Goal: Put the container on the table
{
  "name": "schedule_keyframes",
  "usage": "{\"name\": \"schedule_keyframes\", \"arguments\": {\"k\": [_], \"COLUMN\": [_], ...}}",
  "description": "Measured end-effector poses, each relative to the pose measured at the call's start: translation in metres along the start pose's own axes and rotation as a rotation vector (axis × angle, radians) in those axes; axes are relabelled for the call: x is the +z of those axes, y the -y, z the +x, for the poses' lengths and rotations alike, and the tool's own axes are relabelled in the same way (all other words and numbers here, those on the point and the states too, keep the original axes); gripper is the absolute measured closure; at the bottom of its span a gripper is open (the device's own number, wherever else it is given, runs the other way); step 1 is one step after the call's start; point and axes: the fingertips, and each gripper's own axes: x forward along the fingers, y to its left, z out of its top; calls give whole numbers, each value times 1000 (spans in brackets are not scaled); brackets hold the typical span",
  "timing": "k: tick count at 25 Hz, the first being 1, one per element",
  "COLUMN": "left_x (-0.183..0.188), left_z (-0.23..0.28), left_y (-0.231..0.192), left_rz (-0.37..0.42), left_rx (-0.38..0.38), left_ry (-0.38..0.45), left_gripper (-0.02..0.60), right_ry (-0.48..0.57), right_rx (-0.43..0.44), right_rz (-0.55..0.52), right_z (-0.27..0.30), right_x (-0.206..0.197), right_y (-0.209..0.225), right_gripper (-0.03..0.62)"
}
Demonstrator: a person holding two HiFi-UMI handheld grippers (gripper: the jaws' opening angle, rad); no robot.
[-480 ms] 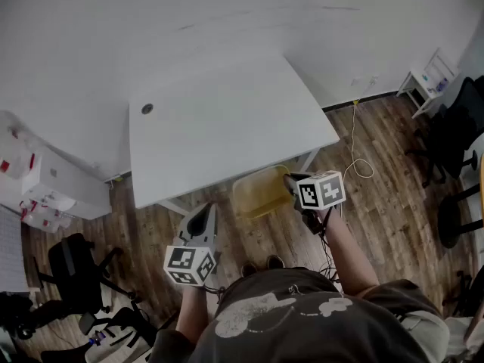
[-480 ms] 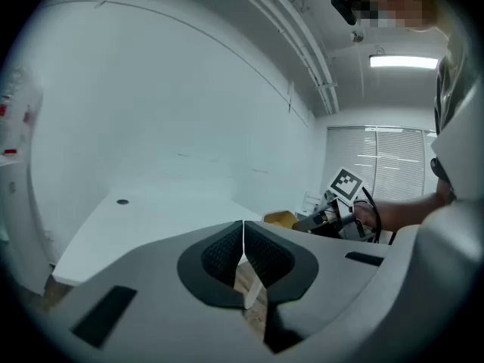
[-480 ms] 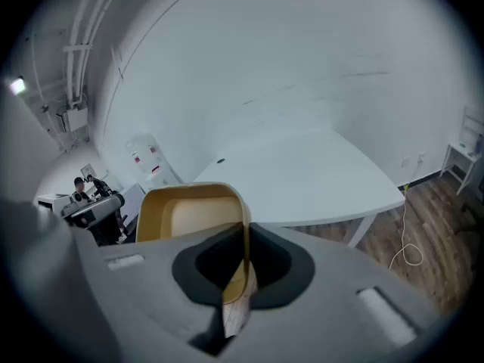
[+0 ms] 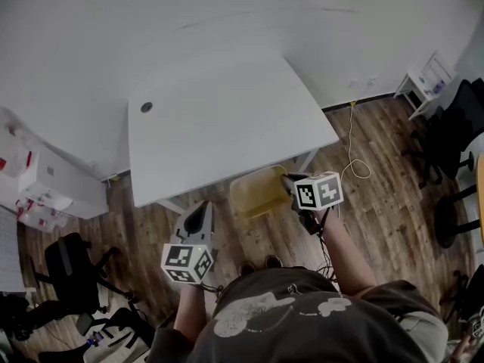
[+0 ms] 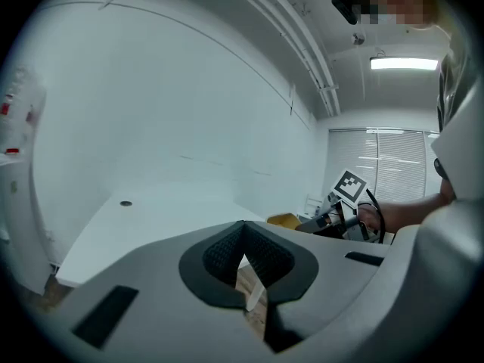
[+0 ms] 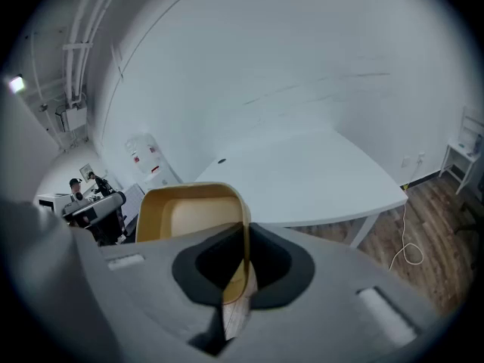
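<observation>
Container (image 4: pixel 259 191) pinched in right gripper (image 4: pixel 289 183), short of the table (image 4: pixel 227 119)
Right jaws clamped on the container's right wall, so the tub body sits left of the fingers, over the floor just off the table's near edge by its right corner; the top lies ahead and to the left. Left gripper (image 4: pixel 198 213) closed on nothing, further back, right hand clearly nearer

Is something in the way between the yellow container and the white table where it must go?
Nothing visible. The right tool holds the container by its rim beside the near edge of the table; its top shows only a small round hole.
</observation>
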Motion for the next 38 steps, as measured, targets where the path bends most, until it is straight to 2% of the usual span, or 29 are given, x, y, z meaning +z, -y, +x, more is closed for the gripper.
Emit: {"name": "schedule_keyframes", "arguments": {"k": [8, 19, 29, 38], "left_x": [-8, -16, -20, -21], "left_z": [-10, -34, -57, -57], "left_y": [-8, -32, -60, -70], "left_rz": [-21, -43, -31, -21], "left_rx": [5, 9, 14, 13], "left_ry": [-8, -7, -6, -21], "left_gripper": [571, 571, 571, 571], "right_ry": [-8, 20, 19, 3], "right_rx": [6, -21, -6, -17], "right_rz": [-3, 72, 67, 51], "right_z": [2, 6, 21, 30], "right_x": [-5, -11, -15, -11], "right_y": [-10, -29, -61, -63], "right_gripper": [585, 583, 583, 583]}}
